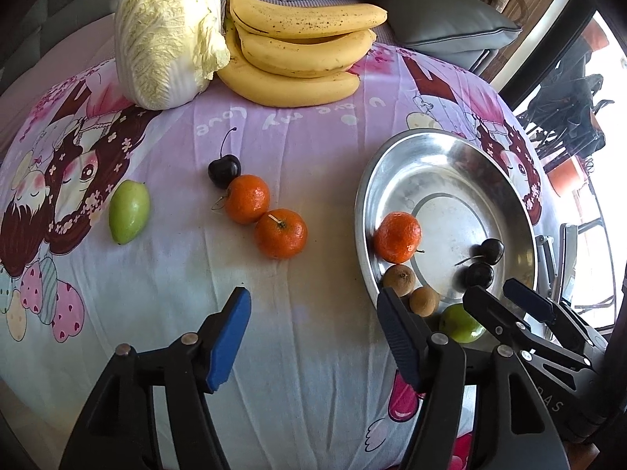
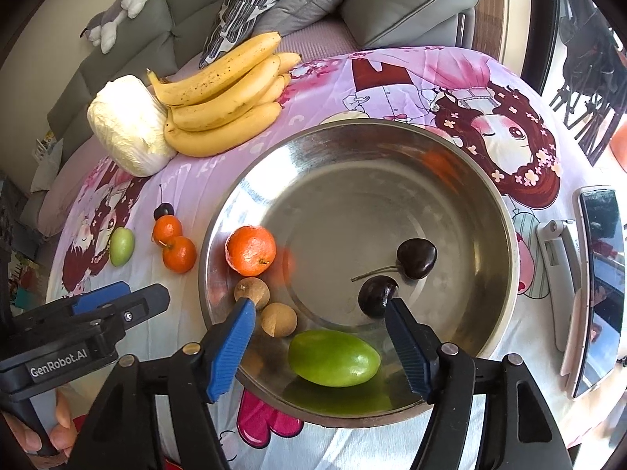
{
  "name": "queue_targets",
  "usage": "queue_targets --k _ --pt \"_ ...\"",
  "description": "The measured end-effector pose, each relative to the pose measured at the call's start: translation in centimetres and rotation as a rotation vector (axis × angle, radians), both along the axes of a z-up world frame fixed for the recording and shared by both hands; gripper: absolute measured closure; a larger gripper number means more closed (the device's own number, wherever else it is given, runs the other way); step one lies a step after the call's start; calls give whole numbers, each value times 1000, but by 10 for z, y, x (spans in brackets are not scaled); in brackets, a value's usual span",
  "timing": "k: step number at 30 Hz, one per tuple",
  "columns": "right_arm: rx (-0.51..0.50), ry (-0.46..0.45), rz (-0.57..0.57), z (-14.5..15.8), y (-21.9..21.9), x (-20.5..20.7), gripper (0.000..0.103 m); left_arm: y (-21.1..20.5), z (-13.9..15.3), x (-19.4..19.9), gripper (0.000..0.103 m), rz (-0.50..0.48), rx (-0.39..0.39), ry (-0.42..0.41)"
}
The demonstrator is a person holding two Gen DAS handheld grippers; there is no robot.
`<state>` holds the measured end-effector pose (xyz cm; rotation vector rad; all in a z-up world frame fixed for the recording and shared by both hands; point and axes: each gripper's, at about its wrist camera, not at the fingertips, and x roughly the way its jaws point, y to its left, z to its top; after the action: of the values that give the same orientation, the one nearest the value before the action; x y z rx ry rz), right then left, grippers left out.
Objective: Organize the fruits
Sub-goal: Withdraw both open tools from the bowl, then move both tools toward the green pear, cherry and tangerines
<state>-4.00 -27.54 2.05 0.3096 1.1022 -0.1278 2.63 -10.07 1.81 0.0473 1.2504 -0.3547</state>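
Observation:
A steel bowl (image 2: pixel 490 203) holds a mandarin (image 2: pixel 250 250), two dark cherries (image 2: pixel 417 258), two small brown fruits (image 2: pixel 279 319) and a green fruit (image 2: pixel 333 358). My right gripper (image 2: pixel 319 309) hangs open over the bowl's near side. The green fruit lies free below its fingers, and one cherry sits at its right fingertip. To the left, my left gripper (image 1: pixel 313 301) stands open above bare cloth with nothing between its fingers. On the cloth lie two mandarins (image 1: pixel 280 233), a cherry (image 1: pixel 224 170) and a green fruit (image 1: pixel 129 211).
A bunch of bananas (image 1: pixel 298 51) and a napa cabbage (image 1: pixel 168 35) sit at the table's far side. A phone (image 2: pixel 599 293) and a white stand (image 2: pixel 556 246) lie right of the bowl. A sofa with cushions (image 2: pixel 411 4) is behind.

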Motion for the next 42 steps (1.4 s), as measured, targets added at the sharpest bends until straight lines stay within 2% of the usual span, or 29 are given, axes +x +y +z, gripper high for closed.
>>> queue_targets --k 3,6,11,14,21,25,42 --pt "-6 4 9 0 3 0 26 4 0 1 33 12 11 -9" --pt "-14 6 18 0 6 1 20 10 -1 3 21 32 17 -16" --pt "-28 7 34 0 14 3 13 24 -3 6 20 68 35 -28" --pt "-39 8 46 1 19 5 10 31 -2 8 11 78 47 -48" --pt "-57 10 79 2 34 11 8 52 -4 15 11 124 54 -54" --pt "-61 14 95 1 43 15 0 66 -3 19 11 158 50 -57" --pt "-94 27 216 -3 94 36 0 128 -9 37 11 289 54 -71"
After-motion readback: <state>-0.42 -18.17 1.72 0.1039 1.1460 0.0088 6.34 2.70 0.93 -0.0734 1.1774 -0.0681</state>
